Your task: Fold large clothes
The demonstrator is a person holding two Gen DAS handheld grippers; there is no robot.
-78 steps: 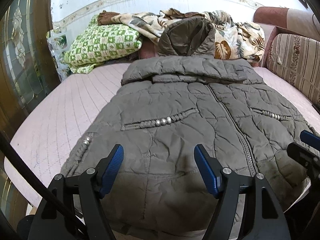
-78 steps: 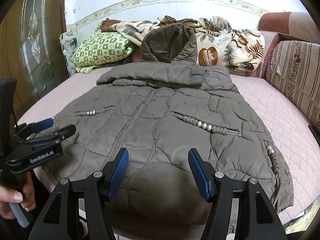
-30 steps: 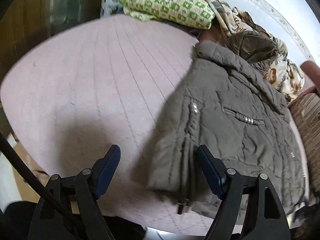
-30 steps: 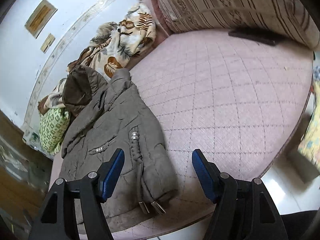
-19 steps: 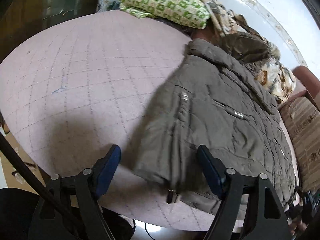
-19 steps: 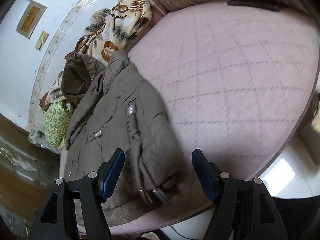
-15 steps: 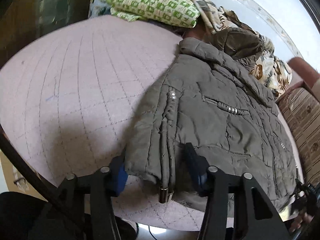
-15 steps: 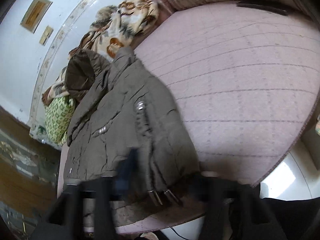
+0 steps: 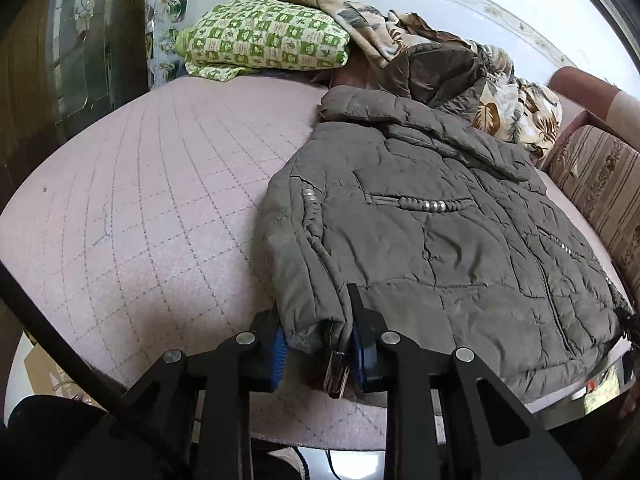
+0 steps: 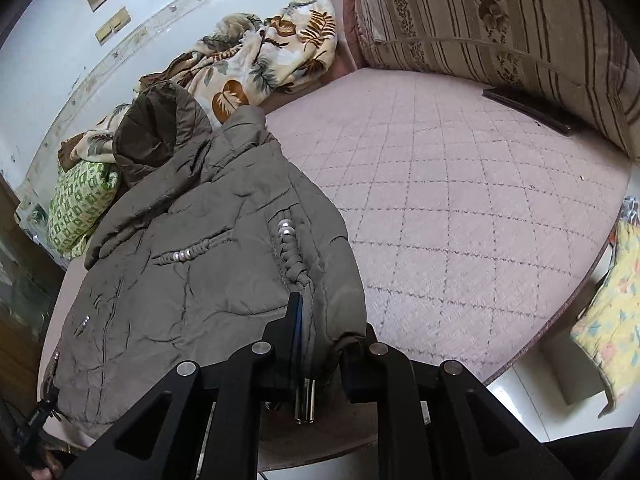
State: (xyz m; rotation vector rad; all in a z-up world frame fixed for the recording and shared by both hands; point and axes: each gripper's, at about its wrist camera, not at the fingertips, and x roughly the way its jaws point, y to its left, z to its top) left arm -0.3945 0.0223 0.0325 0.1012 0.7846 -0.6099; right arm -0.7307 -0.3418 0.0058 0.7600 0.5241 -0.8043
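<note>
With my left gripper [image 9: 316, 344] and right gripper [image 10: 320, 344] each clamped on 1 bottom corner of the jacket [image 9: 440, 232] at lower center, the slick puffy hem could slip out mid-fold.

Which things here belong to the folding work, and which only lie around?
For the job:
- grey padded jacket
- left gripper, shut on its hem corner
- right gripper, shut on the other corner

Lying about:
- green checked pillow
- leaf-print blanket
- striped cushion
</note>
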